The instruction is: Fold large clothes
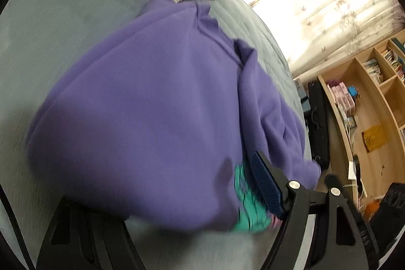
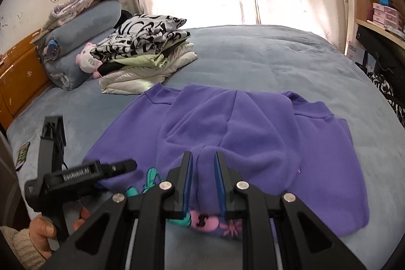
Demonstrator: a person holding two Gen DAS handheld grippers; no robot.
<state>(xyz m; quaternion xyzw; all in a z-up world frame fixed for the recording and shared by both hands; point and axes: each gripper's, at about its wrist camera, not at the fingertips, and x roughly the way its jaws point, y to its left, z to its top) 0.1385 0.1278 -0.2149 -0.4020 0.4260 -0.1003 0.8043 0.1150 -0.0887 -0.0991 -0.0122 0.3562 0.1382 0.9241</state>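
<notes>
A purple fleece sweatshirt [image 2: 227, 128] lies on the blue-grey bed [image 2: 253, 55], partly folded, with teal and pink print showing at its near edge. My right gripper [image 2: 203, 163] is shut on a fold of its near hem. My left gripper [image 2: 101, 168] is at the sweatshirt's left near corner. In the left wrist view the sweatshirt [image 1: 152, 105] fills the frame; one blue finger pad [image 1: 265, 184] presses on the cloth, the other finger is covered by it.
A stack of folded clothes [image 2: 141, 52] stands at the back left of the bed, with rolled blue bedding [image 2: 83, 42] behind it. A wooden bookshelf [image 1: 367, 105] stands to the right. A phone [image 2: 22, 154] lies at the bed's left edge.
</notes>
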